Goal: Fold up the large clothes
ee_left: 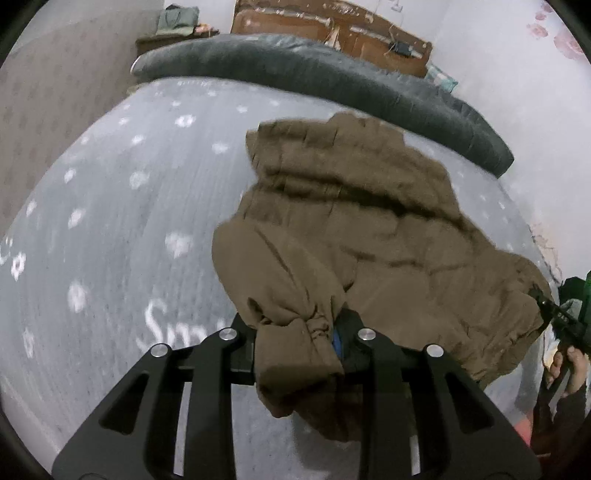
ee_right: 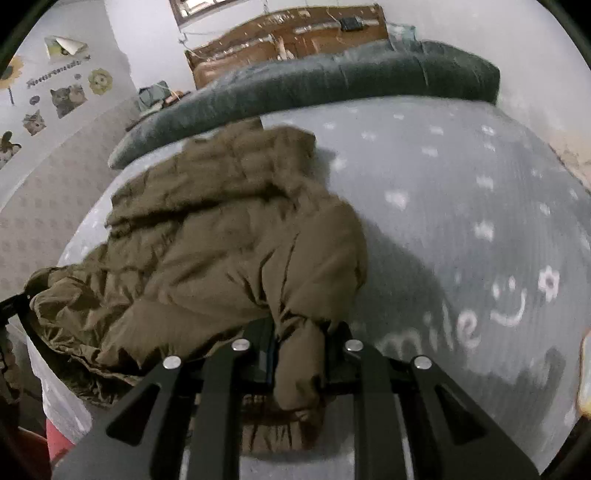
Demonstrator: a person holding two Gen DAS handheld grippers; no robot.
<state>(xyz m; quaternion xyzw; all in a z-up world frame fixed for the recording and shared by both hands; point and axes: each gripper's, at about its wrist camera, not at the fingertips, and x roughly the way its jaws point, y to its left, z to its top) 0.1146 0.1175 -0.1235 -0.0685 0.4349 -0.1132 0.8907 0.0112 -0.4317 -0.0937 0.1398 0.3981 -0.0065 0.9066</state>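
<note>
A large brown padded jacket lies crumpled on a grey bedspread with white flowers. My left gripper is shut on a bunched edge of the jacket near the bed's front edge. My right gripper is shut on another bunched edge of the same jacket, which spreads away to the left in the right wrist view. The right gripper and the hand holding it also show at the far right of the left wrist view.
A long dark grey bolster lies across the head of the bed, before a brown wooden headboard. The bedspread stretches right of the jacket. A wall with cat stickers stands at left.
</note>
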